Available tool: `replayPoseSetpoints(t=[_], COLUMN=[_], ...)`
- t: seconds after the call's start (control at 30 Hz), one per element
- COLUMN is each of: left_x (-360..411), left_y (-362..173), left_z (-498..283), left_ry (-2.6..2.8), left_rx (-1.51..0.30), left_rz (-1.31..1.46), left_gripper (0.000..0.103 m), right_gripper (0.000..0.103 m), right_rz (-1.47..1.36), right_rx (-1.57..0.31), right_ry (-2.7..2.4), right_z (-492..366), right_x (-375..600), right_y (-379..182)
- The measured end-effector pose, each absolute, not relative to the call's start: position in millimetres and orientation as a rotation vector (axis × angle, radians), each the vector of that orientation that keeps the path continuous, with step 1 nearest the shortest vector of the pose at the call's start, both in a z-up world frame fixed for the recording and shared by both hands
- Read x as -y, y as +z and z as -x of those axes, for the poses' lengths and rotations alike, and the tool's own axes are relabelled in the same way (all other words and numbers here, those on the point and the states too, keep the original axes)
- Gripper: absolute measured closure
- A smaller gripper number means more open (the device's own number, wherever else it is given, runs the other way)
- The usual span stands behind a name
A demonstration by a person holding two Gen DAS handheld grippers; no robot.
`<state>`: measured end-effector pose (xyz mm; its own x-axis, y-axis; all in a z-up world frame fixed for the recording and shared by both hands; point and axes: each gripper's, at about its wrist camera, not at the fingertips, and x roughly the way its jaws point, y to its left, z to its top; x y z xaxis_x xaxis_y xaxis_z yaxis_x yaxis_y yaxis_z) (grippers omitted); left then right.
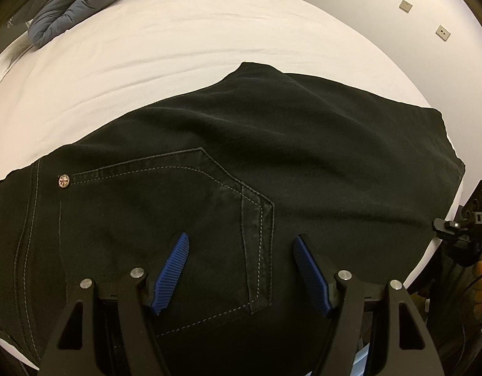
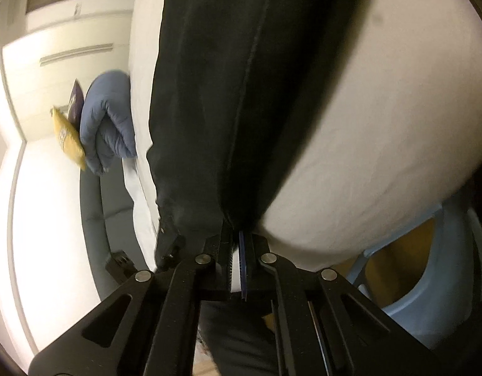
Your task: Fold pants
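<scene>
Black pants (image 1: 241, 156) lie across the near part of a white bed (image 1: 178, 47), back pocket (image 1: 184, 206) facing up with a metal rivet (image 1: 64, 181) at its corner. My left gripper (image 1: 241, 244) hovers open just above the pocket, blue pads (image 1: 175, 269) spread wide and empty. My right gripper (image 2: 236, 235) is shut on the edge of the pants (image 2: 241, 94), which stretch away from it over the bed (image 2: 382, 141). The right gripper also shows at the right edge of the left wrist view (image 1: 469, 228), beside the pants' right end.
A blue-grey quilted duvet (image 1: 74, 3) is bunched at the bed's far left corner, also in the right wrist view (image 2: 106, 125), with a yellow pillow (image 2: 66, 134) beside it. A light blue plastic stool (image 2: 429, 266) stands by the bed. A white wall with sockets (image 1: 405, 5) is to the right.
</scene>
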<state>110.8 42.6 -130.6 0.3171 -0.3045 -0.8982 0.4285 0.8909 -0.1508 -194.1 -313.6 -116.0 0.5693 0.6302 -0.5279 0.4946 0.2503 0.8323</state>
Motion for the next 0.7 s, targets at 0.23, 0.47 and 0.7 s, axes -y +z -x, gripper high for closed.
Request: replayPoseSetpoints(t=[0.23, 0.47, 0.7], left_x=[-29, 7, 41], left_y=[-124, -108, -132], left_z=[-106, -96, -98], left_ry=[-0.446, -0.467, -0.481], left_rx=[-1.160, -1.113, -1.137], left_rz=[-0.130, -0.124, -0.167], left_gripper=[0.032, 0.032, 0.032], right_gripper=[0.045, 0.045, 0.047], right_rz=[-1.344, -1.402, -1.486], right_rx=[-0.998, -0.800, -0.707], right_ry=[0.024, -0.184, -0.218], right_z=[226, 269, 264], right_x=[348, 440, 479], right_y=[-70, -46, -63])
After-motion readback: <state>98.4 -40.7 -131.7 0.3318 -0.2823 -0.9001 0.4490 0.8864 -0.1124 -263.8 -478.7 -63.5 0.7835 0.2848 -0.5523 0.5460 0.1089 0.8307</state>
